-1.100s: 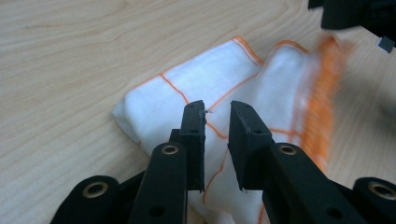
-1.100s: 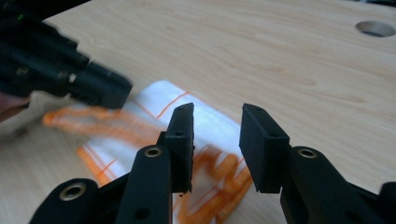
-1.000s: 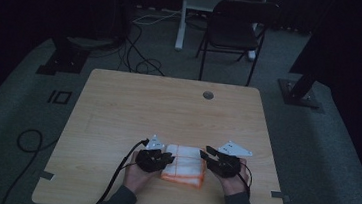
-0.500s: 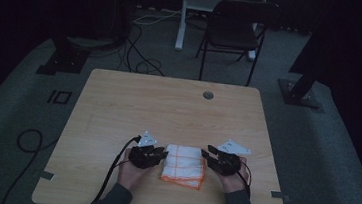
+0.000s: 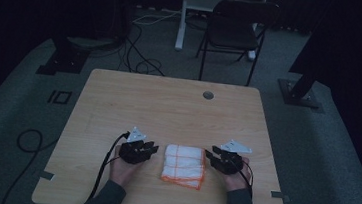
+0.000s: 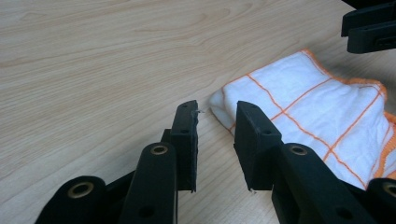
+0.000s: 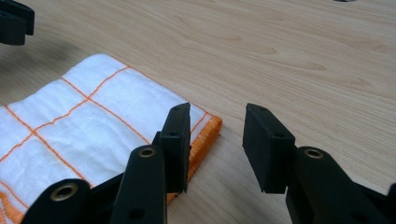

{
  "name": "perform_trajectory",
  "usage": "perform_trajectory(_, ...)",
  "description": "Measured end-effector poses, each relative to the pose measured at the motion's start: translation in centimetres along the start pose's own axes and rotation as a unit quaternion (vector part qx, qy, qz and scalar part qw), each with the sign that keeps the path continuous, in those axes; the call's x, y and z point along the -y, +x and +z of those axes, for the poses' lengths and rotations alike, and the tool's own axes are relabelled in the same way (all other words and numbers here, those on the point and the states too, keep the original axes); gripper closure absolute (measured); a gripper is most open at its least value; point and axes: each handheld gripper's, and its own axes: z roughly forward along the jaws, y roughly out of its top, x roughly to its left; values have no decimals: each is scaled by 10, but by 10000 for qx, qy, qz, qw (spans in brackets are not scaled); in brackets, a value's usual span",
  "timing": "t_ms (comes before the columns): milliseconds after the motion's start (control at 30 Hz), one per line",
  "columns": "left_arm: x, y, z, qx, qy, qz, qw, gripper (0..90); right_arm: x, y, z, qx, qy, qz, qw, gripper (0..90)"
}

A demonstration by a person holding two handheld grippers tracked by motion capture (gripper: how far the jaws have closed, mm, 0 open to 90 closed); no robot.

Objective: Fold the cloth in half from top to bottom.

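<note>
A folded white cloth (image 5: 183, 164) with orange grid lines and orange hem lies flat near the table's front edge. My left gripper (image 5: 155, 146) rests just left of it, jaws open and empty; in the left gripper view the gripper (image 6: 215, 112) points at the cloth (image 6: 317, 121) and its near folded corner. My right gripper (image 5: 208, 155) sits just right of the cloth, also open with nothing held. In the right gripper view the gripper (image 7: 217, 116) stands beside the cloth (image 7: 84, 126), its left jaw over the orange edge.
The wooden table (image 5: 168, 106) has a round cable hole (image 5: 208, 95) at the back. A dark chair (image 5: 236, 32) and a white desk leg stand beyond it. Cables trail on the floor at left.
Both grippers have drawn apart from the cloth, the left one moving left and the right one slightly right. The cloth now lies free between them.
</note>
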Motion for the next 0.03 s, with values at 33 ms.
perform_trajectory(33, 0, 0, 0, 0, 0, 0, 10000, 706, 0, -1, 0, 14, -6, 0, 10000, 615)
